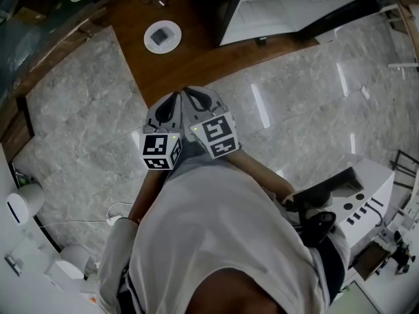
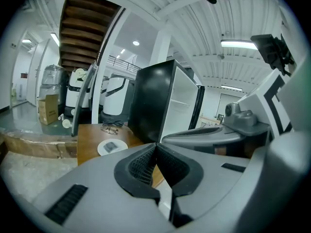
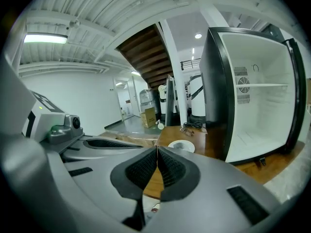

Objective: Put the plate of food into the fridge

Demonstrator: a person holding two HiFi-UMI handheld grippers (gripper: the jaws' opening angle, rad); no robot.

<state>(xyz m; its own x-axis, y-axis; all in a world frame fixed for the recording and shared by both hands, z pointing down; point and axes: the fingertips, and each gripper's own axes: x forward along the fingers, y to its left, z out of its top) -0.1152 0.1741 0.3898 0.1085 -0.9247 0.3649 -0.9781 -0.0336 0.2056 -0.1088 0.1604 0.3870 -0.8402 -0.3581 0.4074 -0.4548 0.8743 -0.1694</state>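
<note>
1. The head view looks down over the person's white shirt [image 1: 216,241], with both arms reaching forward over a grey marble floor [image 1: 78,123].
2. The left gripper [image 1: 174,97] [image 2: 156,144] and the right gripper [image 1: 191,91] [image 3: 157,148] are held side by side, almost touching. Their marker cubes are nearest the body.
3. On the left gripper the fingers [image 2: 141,164] are pressed together at the tips, with nothing between them.
4. On the right gripper the fingers [image 3: 171,169] are likewise closed tip to tip and empty.
5. Ahead of both grippers, past a strip of floor, is a low wooden counter [image 1: 190,57] [image 2: 87,140] [image 3: 167,135].
6. The white plate [image 1: 162,36] [image 2: 112,147] [image 3: 181,146] sits on that counter, well apart from both grippers. It carries a dark, flat piece of food [image 1: 159,36] and stands outside the fridge, just to its left.
7. Further back on the counter lies what looks like a pair of glasses [image 1: 154,0] [image 2: 112,126] [image 3: 189,126].
8. The black fridge [image 1: 294,5] [image 2: 153,106] [image 3: 252,96] stands on the counter with its door open. Its white interior and one shelf show.
9. Beyond, a cardboard box [image 2: 47,108] [image 3: 149,116] stands on the floor under a wooden staircase.
</note>
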